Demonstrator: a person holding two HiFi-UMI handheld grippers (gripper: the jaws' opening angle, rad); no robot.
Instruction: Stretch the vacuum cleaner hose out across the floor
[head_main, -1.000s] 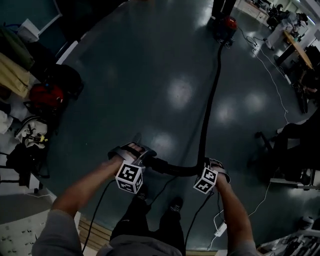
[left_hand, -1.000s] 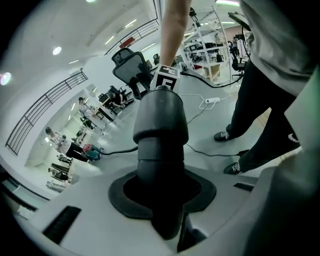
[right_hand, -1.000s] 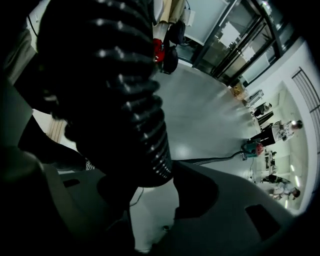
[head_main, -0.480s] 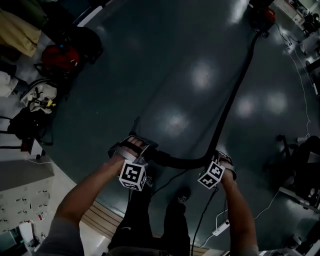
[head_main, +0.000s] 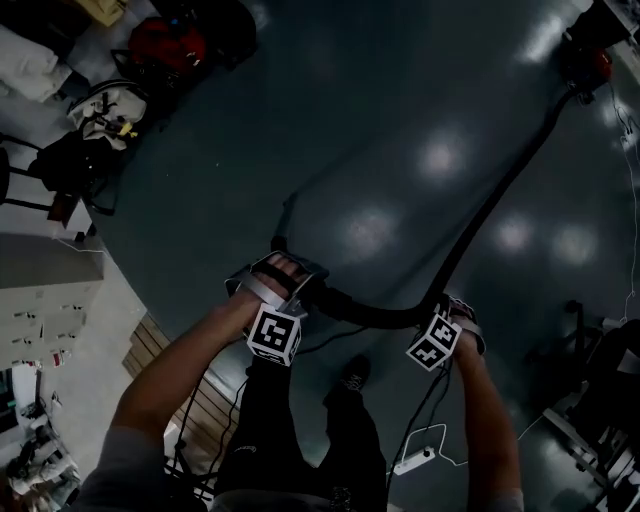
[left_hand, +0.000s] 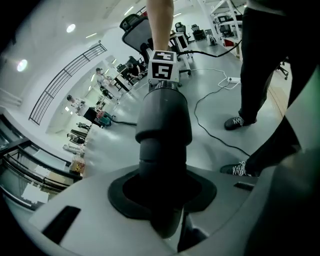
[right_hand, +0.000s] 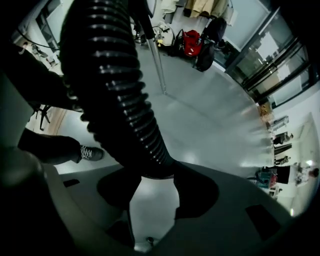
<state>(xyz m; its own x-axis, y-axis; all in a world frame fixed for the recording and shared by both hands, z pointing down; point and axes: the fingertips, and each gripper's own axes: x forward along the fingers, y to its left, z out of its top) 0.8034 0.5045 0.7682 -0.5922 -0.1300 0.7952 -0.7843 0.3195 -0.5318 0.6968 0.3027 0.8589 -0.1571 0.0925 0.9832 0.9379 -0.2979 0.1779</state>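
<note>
The black ribbed vacuum hose (head_main: 500, 200) runs from the red vacuum cleaner (head_main: 590, 60) at the far top right down to my hands, then bends across between them. My right gripper (head_main: 455, 318) is shut on the ribbed hose (right_hand: 115, 90), which fills the gap between its jaws (right_hand: 150, 175). My left gripper (head_main: 290, 285) is shut on the hose's grey rigid end piece (left_hand: 162, 145), gripped low in the left gripper view (left_hand: 162, 200). A thin metal wand (head_main: 284, 225) sticks out beyond the left gripper. The right gripper's marker cube (left_hand: 164, 65) shows along the hose.
Bags and clothing (head_main: 160, 45) lie at the top left by a wall. A white power strip (head_main: 415, 462) and its cable lie near my shoes (head_main: 350, 375). Wooden flooring (head_main: 190, 400) borders the dark floor at lower left. Chair legs (head_main: 590, 330) stand at right.
The view has swung: the vacuum cleaner has slid to the top right corner and the bags to the top left. The hose looks longer and straighter. Both grips are unchanged.
</note>
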